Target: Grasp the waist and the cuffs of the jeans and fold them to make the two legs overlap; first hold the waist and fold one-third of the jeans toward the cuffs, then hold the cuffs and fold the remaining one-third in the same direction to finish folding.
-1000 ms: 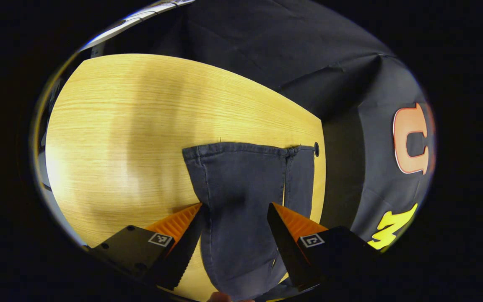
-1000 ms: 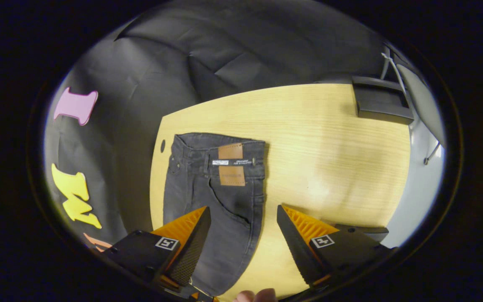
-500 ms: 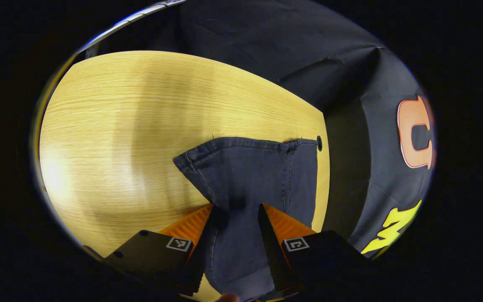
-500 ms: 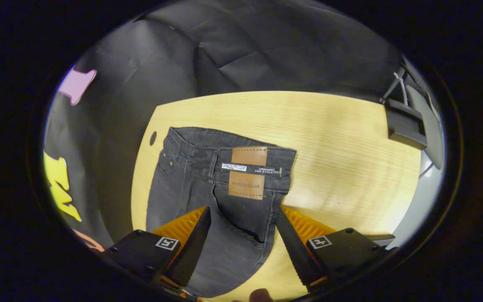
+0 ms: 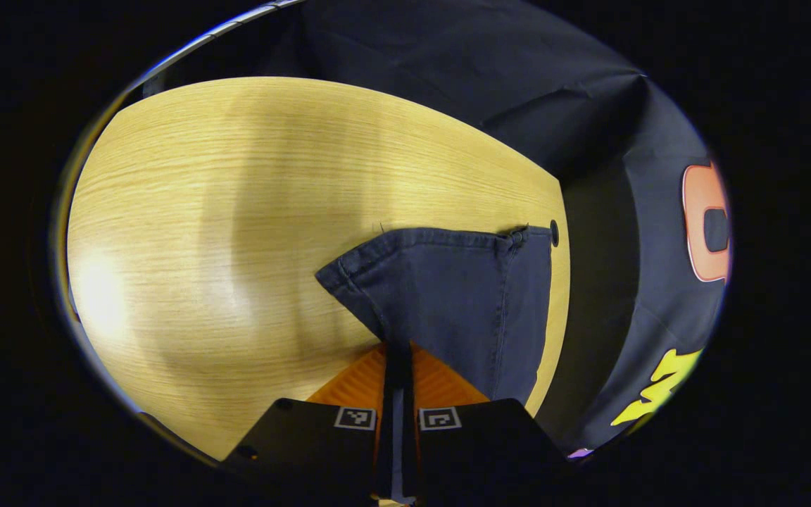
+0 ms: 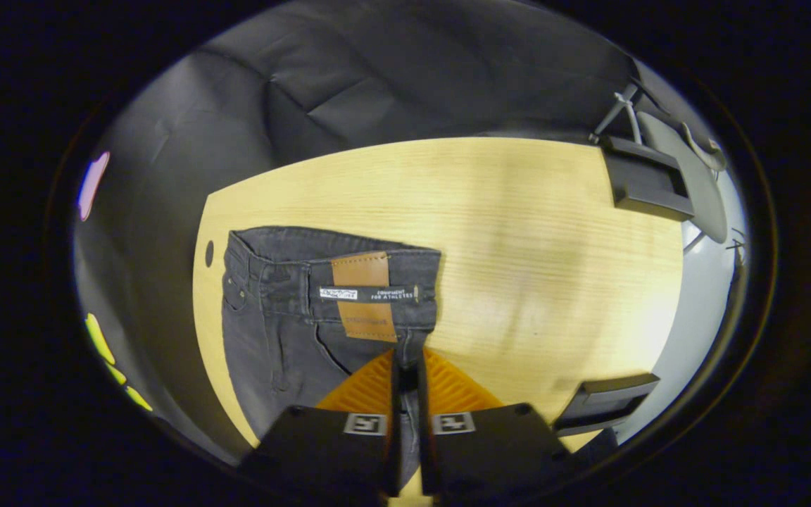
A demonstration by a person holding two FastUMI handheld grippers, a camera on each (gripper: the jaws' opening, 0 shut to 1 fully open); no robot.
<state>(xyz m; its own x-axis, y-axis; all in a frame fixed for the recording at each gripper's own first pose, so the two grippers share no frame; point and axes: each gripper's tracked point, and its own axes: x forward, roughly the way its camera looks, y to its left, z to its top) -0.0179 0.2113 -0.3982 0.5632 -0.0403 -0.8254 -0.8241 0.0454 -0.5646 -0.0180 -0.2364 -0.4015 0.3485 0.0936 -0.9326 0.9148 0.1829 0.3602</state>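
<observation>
Both pinched: left gripper clamps the dark jeans near the cuffs; right gripper grips below the waist; clamped cloth hidden.

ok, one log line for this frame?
phase: first grasp | left tongs: shut on cuff end | right tongs: shut on waist end | jeans: on table, fold not started
</observation>
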